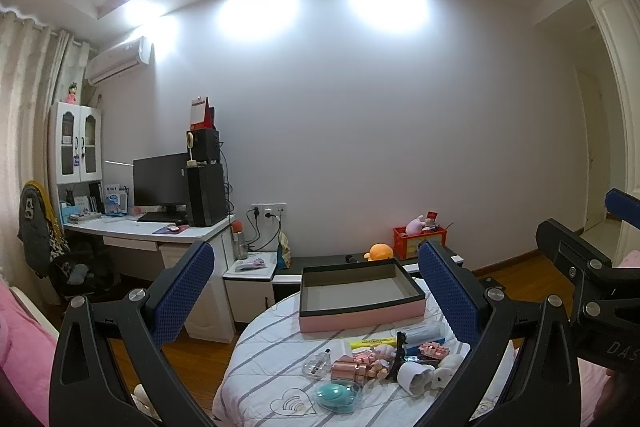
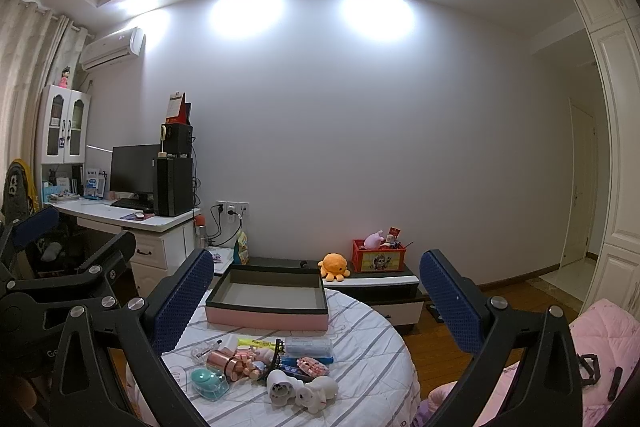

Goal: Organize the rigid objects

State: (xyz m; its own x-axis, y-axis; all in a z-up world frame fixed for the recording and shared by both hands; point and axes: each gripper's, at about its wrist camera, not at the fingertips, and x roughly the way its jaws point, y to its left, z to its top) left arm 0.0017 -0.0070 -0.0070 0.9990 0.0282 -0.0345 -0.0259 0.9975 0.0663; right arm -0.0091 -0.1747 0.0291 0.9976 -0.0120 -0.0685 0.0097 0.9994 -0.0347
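**Both grippers spread and empty above the cluttered round table**

No brand or label reads clearly from here. My right gripper's body, seen at the edge of the left wrist view, carries pale letters that look like "DAS", cut off by the frame. The yellow highlighter (image 2: 256, 343) has dark print along its barrel, too small to make out.

My left gripper (image 1: 316, 293) hangs with its blue-padded fingers (image 1: 184, 291) spread wide, holding nothing and touching nothing. My right gripper (image 2: 316, 301) is just as wide apart and just as empty.

Below them stands the round table (image 2: 372, 359) under a white cloth with grey stripes. At its far side sits the open pink box (image 2: 267, 301), black-rimmed, grey inside, nothing in it. Near me lies a tight heap of small things, apart from the box: a teal mouse-shaped item in a clear case (image 2: 208, 383), a rose-gold cylinder (image 2: 220, 363), a pink block figure (image 2: 312, 366), a clear plastic case (image 2: 310, 346), a white round device (image 2: 282, 389) and a white animal figurine (image 2: 318, 391) touching it.
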